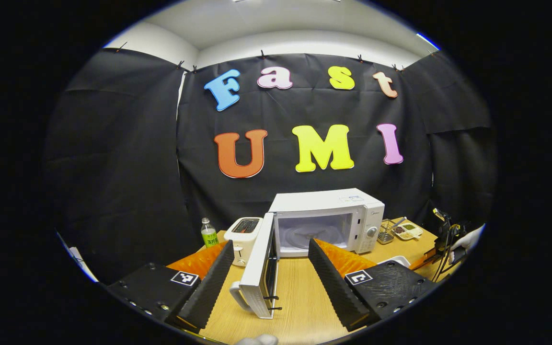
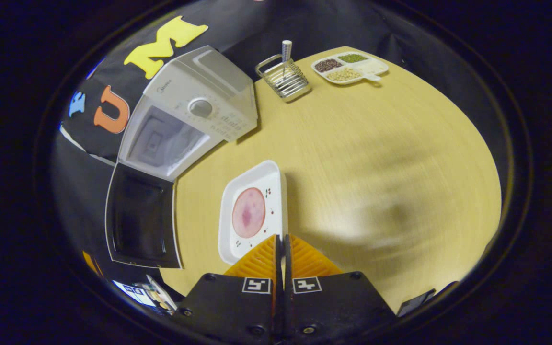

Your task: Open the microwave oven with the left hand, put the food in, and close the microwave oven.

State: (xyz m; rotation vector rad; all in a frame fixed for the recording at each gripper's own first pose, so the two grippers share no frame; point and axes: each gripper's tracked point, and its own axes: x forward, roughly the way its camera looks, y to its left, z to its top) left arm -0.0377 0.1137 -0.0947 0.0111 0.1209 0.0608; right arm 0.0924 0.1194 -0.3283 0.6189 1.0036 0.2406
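The white microwave (image 1: pixel 333 206) stands at the back of the wooden table, its door (image 1: pixel 259 268) swung wide open toward me. My left gripper (image 1: pixel 271 243) is open, one finger on each side of the door's free edge without touching it. The cavity (image 2: pixel 161 139) looks bare inside. In the right gripper view, a white rectangular plate (image 2: pixel 257 179) carries a round pink slice of food (image 2: pixel 248 212). My right gripper (image 2: pixel 281 237) is shut on the plate's near rim, in front of the microwave. That gripper (image 1: pixel 448 239), held by a gloved hand, shows at the far right of the left gripper view.
A white toaster (image 1: pixel 243 232) and a green-labelled bottle (image 1: pixel 209 234) stand left of the microwave. To its right are a wire rack (image 2: pixel 285 76) and a divided dish of beans (image 2: pixel 350 67). Bare wooden tabletop (image 2: pixel 376 143) stretches right of the plate.
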